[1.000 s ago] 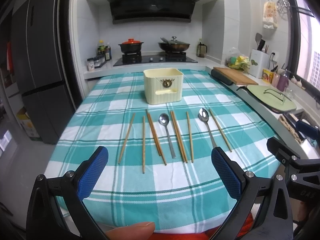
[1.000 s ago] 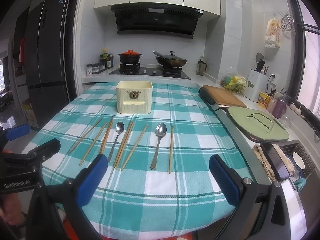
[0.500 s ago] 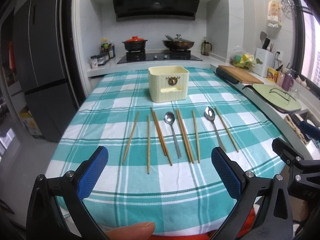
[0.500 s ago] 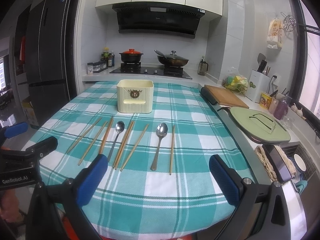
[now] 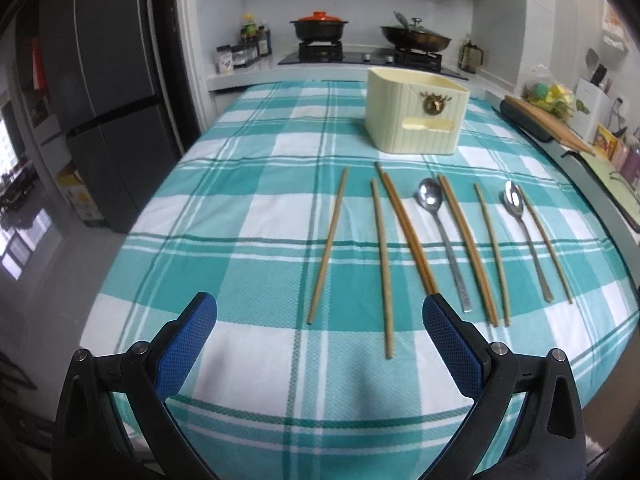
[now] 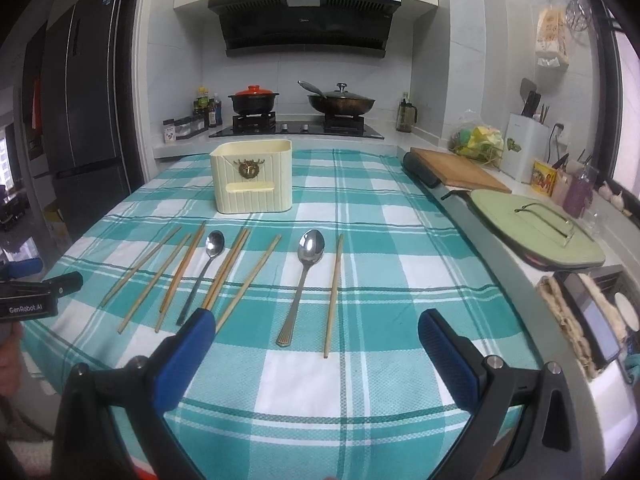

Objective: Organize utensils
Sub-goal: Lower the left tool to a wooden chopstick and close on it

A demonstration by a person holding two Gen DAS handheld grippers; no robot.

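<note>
Several wooden chopsticks (image 5: 329, 240) (image 6: 334, 294) and two metal spoons (image 5: 442, 232) (image 6: 303, 280) lie in a row on the teal checked tablecloth (image 5: 256, 216) (image 6: 392, 240). Behind them stands a cream utensil holder (image 5: 416, 118) (image 6: 253, 176), upright. My left gripper (image 5: 320, 334) is open, low over the near left part of the cloth, with the two leftmost chopsticks between its blue pads. My right gripper (image 6: 316, 344) is open just short of the larger spoon and the rightmost chopstick. The left gripper's body (image 6: 36, 294) shows at the left edge of the right wrist view.
A counter runs along the table's right side with a wooden cutting board (image 6: 456, 168), a green lidded tray (image 6: 536, 232) and a sink area (image 6: 588, 312). A stove with pots (image 6: 296, 104) stands behind. A dark fridge (image 5: 100, 92) is at the left.
The left gripper has moved forward, left and down over the cloth, so the chopsticks loom larger. The right gripper has edged slightly forward. Both stay open; no utensil has moved.
</note>
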